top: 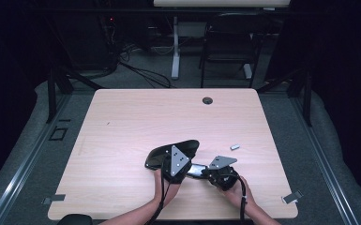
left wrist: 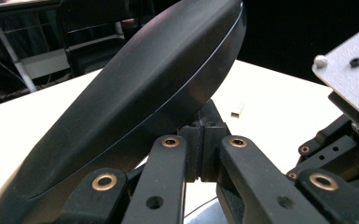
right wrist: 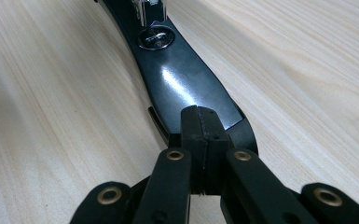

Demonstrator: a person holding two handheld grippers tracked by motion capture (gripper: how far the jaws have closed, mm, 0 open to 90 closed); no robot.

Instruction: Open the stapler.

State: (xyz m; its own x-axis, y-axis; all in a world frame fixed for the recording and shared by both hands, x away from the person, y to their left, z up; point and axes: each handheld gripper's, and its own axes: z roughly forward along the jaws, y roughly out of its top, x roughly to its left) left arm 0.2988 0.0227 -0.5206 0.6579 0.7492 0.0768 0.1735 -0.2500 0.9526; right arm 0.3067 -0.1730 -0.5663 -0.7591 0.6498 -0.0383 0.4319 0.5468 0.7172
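Closed jaws over glossy black piece [right wrist: 186, 88] on wooden table [right wrist: 51, 116]

A pale wood-grain table [top: 122, 140] with rounded corners fills the middle of the high view, lit evenly from above while the room around it falls into darkness. A round cable grommet [top: 207, 100] sits near the table's far edge at 12 o'clock. Grey carpet [top: 37, 154] covers the floor on every side, crossed by metal floor rails [top: 23, 164] at 9 o'clock and at 3 o'clock. Beyond the table, at 1 o'clock, stands a dark folding chair [top: 227, 42], just beside the white leg of a second desk [top: 175, 47] at 12 o'clock. Loose black cables [top: 140, 70] trail over the floor at 11 o'clock. Black curtains [top: 347, 70] close off the right side.
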